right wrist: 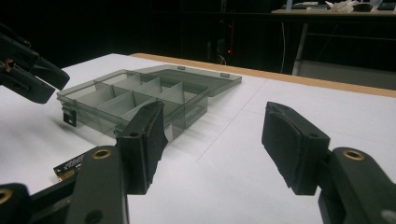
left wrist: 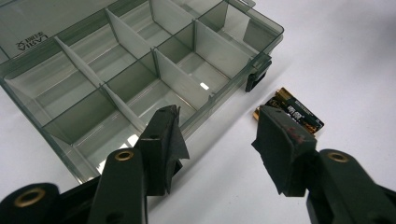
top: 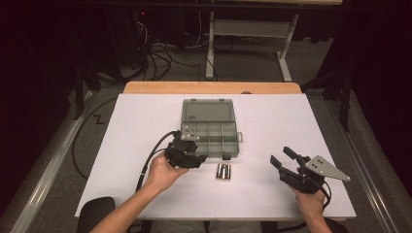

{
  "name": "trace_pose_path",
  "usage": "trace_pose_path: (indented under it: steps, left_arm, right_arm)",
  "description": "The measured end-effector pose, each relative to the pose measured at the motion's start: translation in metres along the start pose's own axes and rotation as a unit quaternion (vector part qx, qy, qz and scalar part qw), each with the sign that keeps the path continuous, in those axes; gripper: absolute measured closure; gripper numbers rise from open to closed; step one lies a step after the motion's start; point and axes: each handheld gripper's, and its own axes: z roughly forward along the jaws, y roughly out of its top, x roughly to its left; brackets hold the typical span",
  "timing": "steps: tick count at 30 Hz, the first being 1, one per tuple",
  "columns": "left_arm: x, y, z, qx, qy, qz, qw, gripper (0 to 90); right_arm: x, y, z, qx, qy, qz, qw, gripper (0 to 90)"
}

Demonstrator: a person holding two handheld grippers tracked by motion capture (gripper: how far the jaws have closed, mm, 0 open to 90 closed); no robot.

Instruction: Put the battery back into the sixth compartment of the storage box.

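White table (top: 145, 121), dark room. I hold my left gripper (left wrist: 217, 135), jaws apart and empty, near the batteries (left wrist: 289, 112) at centre-right; next, straddle one. Right gripper (right wrist: 212, 140) gapes idle.

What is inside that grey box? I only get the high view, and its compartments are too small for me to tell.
Observer: In the left gripper view, the box has bare compartments; nothing lies in those I can see.
Operator: And the small things in front of it?
Observer: Batteries, black with gold ends, lying on the table near the box's latch.
Operator: Is the left gripper holding anything?
Observer: No. The left gripper has its jaws apart, with nothing gripped between them.
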Motion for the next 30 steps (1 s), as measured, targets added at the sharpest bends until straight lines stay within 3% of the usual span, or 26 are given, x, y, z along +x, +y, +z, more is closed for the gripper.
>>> trace_pose_path:
  steps: [16,30]
  left_arm:
    - [-0.011,0.010,0.014,0.050,-0.009,0.000,0.9987,50.2]
    - [-0.020,0.019,0.034,0.092,-0.026,-0.008,0.9954,53.3]
  right_arm:
    - [0.000,-0.001,0.001,0.006,0.001,-0.001,1.0000,41.2]
    - [0.000,-0.001,0.001,0.006,0.001,-0.002,1.0000,41.5]
